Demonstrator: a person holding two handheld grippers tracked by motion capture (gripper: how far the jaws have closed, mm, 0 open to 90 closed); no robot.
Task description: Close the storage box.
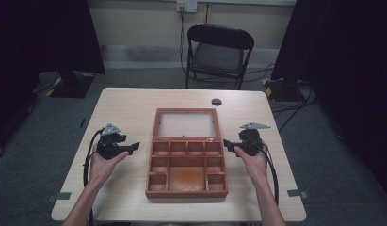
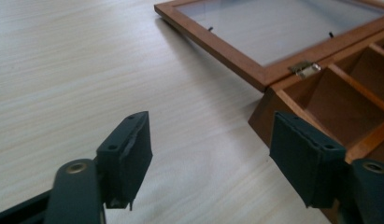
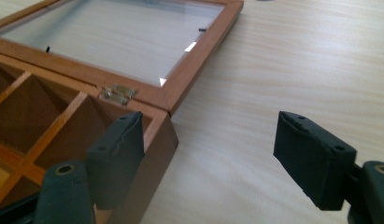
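A wooden compartment box (image 1: 186, 186) lies open in the middle of the table, its glass lid (image 1: 186, 124) folded back flat on the far side. Its several compartments look empty. My left gripper (image 1: 135, 147) hovers just left of the box, open, with nothing between its jaws; in the left gripper view (image 2: 210, 161) the box's corner (image 2: 269, 105) and a brass hinge (image 2: 305, 69) lie ahead. My right gripper (image 1: 226, 145) is at the box's right edge, open and empty; the right gripper view (image 3: 210, 156) shows the other hinge (image 3: 117, 93) and the box's corner (image 3: 161, 133).
A small dark round object (image 1: 216, 101) sits near the table's far edge. A black folding chair (image 1: 219, 52) stands beyond the table (image 1: 125, 103). Bare wood lies on both sides of the box. Cables trail from each gripper toward the near edge.
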